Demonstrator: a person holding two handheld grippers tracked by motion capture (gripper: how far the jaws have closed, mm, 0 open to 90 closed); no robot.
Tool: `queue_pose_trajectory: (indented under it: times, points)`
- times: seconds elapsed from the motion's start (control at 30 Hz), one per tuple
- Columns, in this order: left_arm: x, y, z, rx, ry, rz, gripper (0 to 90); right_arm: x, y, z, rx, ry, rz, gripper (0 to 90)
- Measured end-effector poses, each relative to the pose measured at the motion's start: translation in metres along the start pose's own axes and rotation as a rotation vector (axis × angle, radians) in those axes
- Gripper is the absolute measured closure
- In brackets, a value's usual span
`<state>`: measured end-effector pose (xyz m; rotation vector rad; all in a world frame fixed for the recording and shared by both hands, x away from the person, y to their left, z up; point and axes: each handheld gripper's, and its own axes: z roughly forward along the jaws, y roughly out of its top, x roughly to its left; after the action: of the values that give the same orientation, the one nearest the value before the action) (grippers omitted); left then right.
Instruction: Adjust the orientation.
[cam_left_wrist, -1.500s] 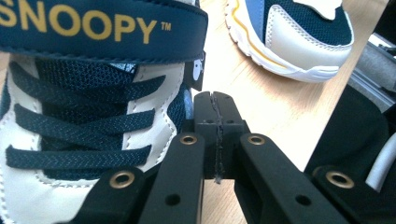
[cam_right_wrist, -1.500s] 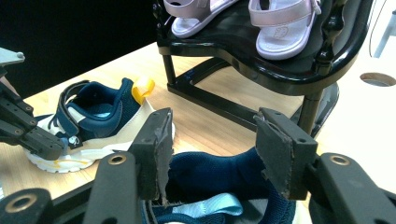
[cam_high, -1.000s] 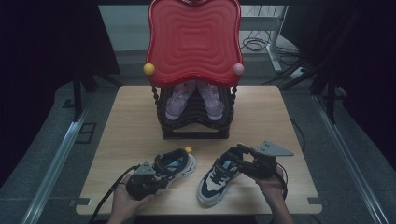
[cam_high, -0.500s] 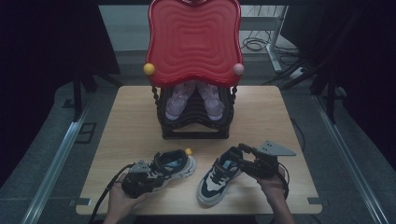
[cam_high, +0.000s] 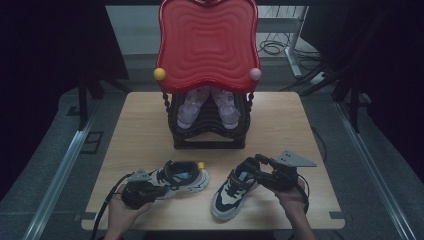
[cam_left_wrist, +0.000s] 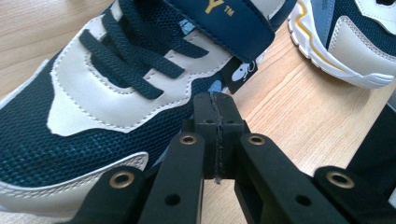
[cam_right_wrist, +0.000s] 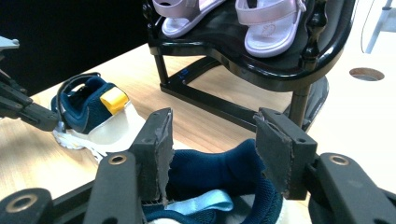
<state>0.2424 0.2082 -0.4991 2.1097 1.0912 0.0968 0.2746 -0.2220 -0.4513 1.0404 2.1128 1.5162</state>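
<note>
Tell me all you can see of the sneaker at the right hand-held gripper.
The right sneaker is navy mesh with cream panels, dark laces and a white sole. It lies upright on the wooden table, toe toward the person, heel toward the black rack. The right hand-held gripper straddles its padded heel collar, jaws apart.

High view looks down from above; both gripper views sit close, low – all share the left sneaker (cam_high: 182, 177)
</note>
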Motion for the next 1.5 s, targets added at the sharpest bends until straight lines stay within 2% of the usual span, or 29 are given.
queue_pose_trajectory:
  times: [0.2, 0.43, 0.53, 0.77, 0.93, 1.0, 1.23, 1.5]
  points:
    - [0.005, -0.001, -0.002, 0.002, 0.006, -0.011, 90.0, 0.0, 0.0, 0.0, -0.002, 0.0, -0.005, 46.7]
    - [0.017, -0.006, -0.003, 0.014, 0.075, -0.047, 90.0, -0.001, 0.0, -0.001, -0.004, -0.003, 0.001, 46.8]
    - [0.021, -0.006, -0.003, 0.013, 0.067, -0.052, 90.0, -0.001, 0.0, 0.0, -0.001, -0.003, 0.001, 46.8]
    - [0.031, -0.008, -0.003, 0.015, 0.082, -0.083, 90.0, -0.001, 0.0, 0.0, -0.002, -0.001, 0.004, 46.8]
    - [0.035, -0.004, -0.003, 0.013, 0.092, -0.088, 90.0, -0.002, 0.0, -0.001, -0.002, -0.002, 0.009, 46.8]
    - [0.037, -0.003, -0.003, 0.013, 0.096, -0.092, 90.0, -0.002, 0.001, -0.001, -0.007, 0.011, 0.022, 46.9]
    - [0.045, 0.007, -0.001, 0.022, 0.128, -0.106, 90.0, -0.003, 0.001, -0.003, -0.011, 0.016, 0.041, 47.0]
    - [0.058, 0.021, 0.007, 0.026, 0.135, -0.115, 90.0, -0.004, 0.002, -0.004, -0.012, 0.017, 0.039, 47.0]
